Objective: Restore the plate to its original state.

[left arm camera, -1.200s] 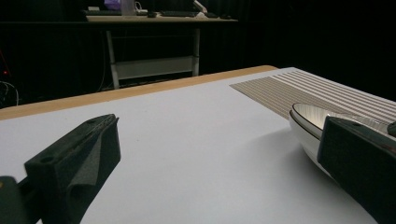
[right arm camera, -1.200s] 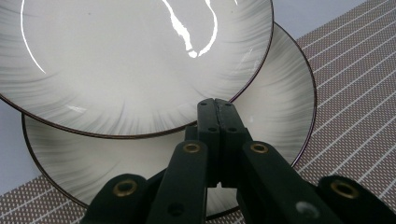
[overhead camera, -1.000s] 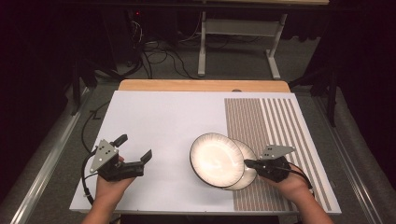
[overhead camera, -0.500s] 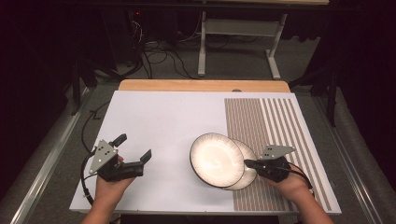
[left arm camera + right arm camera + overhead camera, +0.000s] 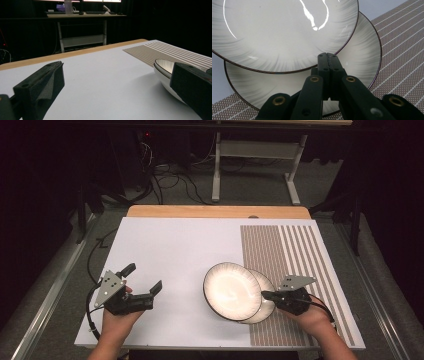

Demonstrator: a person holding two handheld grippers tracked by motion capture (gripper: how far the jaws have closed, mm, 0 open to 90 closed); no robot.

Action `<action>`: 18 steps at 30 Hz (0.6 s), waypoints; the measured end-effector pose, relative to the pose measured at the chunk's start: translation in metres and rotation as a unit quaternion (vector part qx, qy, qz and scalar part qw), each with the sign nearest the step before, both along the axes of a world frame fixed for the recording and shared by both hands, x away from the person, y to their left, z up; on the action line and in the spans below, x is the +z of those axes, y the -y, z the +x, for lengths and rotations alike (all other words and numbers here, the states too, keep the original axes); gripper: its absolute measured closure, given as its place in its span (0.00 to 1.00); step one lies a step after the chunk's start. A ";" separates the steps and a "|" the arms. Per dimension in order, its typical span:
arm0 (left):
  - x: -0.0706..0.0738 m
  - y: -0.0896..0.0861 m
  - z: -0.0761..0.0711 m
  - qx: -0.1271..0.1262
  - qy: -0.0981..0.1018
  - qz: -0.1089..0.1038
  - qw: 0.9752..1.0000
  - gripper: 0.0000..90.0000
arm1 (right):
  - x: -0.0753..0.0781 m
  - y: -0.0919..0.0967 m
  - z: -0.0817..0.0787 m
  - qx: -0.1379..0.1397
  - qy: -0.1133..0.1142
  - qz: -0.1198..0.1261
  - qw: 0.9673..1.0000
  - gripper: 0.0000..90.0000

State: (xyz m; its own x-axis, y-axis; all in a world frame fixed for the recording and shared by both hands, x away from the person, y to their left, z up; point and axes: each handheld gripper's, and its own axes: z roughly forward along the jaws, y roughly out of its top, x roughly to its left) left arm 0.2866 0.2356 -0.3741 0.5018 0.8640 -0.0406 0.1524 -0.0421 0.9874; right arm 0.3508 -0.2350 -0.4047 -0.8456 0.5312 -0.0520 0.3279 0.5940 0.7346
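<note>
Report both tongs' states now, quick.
Left tongs: open, holding nothing.
Right tongs: closed on the rim of the upper plate, which overlaps the lower plate.

Upper white plate (image 5: 232,290) overlaps lower plate (image 5: 266,304) (both dark-rimmed, grey-streaked)

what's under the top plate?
A second plate of the same pattern lies under the top plate, offset toward the striped mat, partly resting on it. Its left part is covered. The right gripper is shut at the top plate's rim.
</note>
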 end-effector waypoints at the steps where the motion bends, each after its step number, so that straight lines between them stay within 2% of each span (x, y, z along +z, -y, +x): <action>1: 0.000 0.000 0.000 -0.001 -0.001 0.000 1.000 0.00 | 0.000 0.000 0.000 -0.001 -0.001 0.000 1.000 1.00; 18: -0.001 0.001 0.001 0.000 -0.004 0.006 1.000 0.00 | -0.001 0.000 0.001 0.000 -0.001 0.004 1.000 1.00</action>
State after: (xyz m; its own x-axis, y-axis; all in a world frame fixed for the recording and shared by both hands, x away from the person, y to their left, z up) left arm 0.2873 0.2349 -0.3755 0.5014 0.8645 -0.0338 0.1611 -0.0549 0.9854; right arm 0.3516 -0.2354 -0.4053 -0.8455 0.5320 -0.0455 0.3303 0.5881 0.7383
